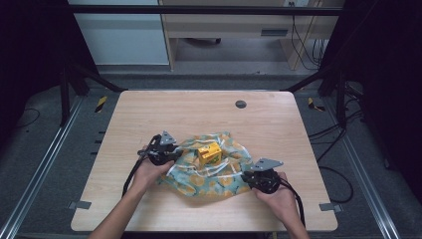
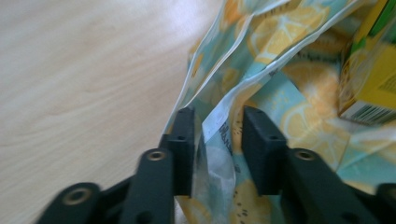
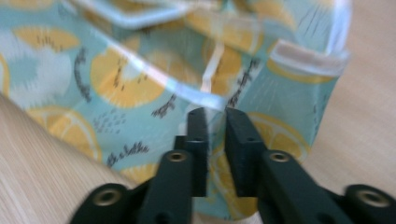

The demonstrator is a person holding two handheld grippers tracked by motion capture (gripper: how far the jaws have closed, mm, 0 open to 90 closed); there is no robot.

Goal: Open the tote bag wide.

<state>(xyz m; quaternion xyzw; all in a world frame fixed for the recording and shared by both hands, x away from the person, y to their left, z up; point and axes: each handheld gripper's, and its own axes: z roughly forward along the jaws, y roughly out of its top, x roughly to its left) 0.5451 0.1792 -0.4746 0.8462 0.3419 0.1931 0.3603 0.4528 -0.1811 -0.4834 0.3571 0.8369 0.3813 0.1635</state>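
1. Light wood surface (image 1: 149,114); a crumpled lemon-print bag (image 1: 209,174), teal with yellow citrus slices and white edging, lies near the front middle; a small grey round cap (image 1: 241,104) sits in the surface toward the far edge, well apart from the bag.
2. A small yellow carton (image 1: 210,153) with some green on it rests on the bag's upper folds, between the two claws in the high view; in the left gripper view the carton (image 2: 369,84) shows at the right edge with a barcode on its lower side, beyond and to the right of the jaws.
3. Left claw (image 1: 171,155) at the bag's left edge, held by the left hand (image 1: 149,172); in the left gripper view the left claw (image 2: 218,140) has its jaws partly spread with a white-edged fold of the bag (image 2: 280,93) rising between them; fold touches the left jaw, gap remains on the other side; not pinched tight.
4. Right claw (image 1: 247,175) at the bag's right front edge, held by the right hand (image 1: 278,194); in the right gripper view the right claw (image 3: 215,140) has its jaws nearly pressed together, pinching a white-trimmed edge of the bag (image 3: 140,70); narrow slit between jaws filled by fabric.
5. Black cables trail from both grippers back along the forearms; bag's bulk lies between the two claws; bare wood on both outer sides.
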